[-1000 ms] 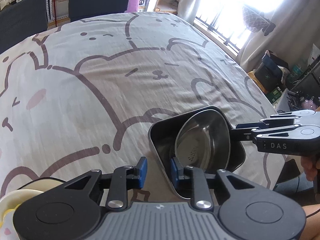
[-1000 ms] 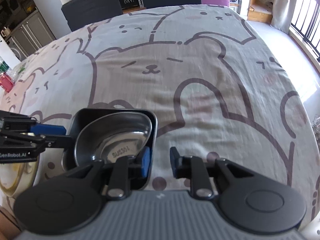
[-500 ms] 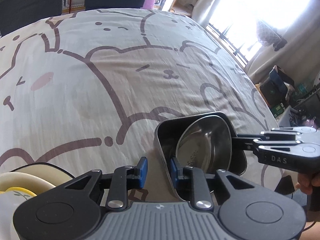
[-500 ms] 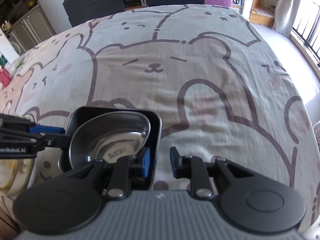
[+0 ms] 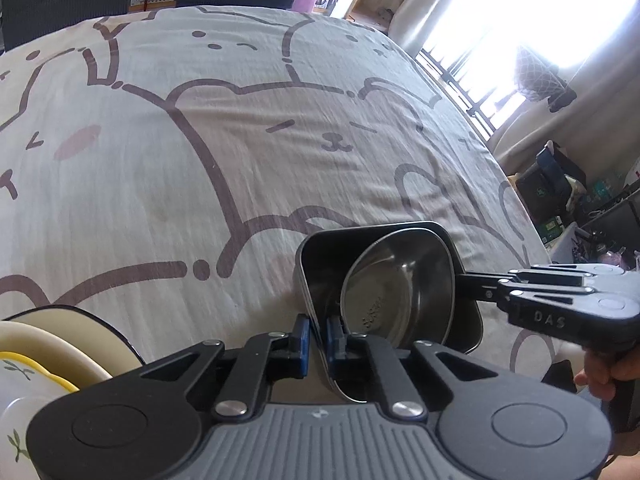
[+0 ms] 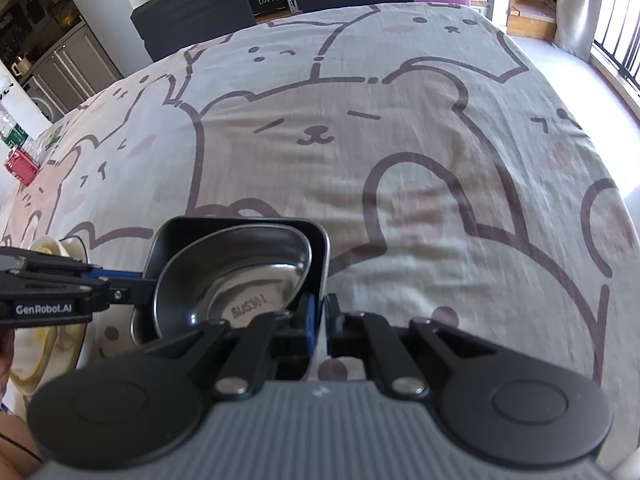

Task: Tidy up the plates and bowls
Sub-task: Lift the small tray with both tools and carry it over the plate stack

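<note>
A black square tray (image 5: 320,256) (image 6: 180,236) holds a tilted steel dish (image 5: 400,284) (image 6: 240,276) stamped on its base. My left gripper (image 5: 317,340) is shut on the tray's near wall. My right gripper (image 6: 319,320) is shut on the tray's opposite wall. Each gripper shows in the other's view, the right (image 5: 560,300) and the left (image 6: 60,292). The tray looks lifted a little above the bear-print tablecloth (image 5: 200,160).
A stack of cream and yellow-rimmed plates (image 5: 44,356) (image 6: 48,336) sits at the table's near left corner. Dark chairs (image 6: 192,4) stand at the far edge. A red box (image 6: 22,162) lies far left. A window and clutter (image 5: 560,184) are to the right.
Both grippers have closed on the black tray's walls; their jaws were open a second ago. The tray with the steel dish has shifted slightly and seems raised.
</note>
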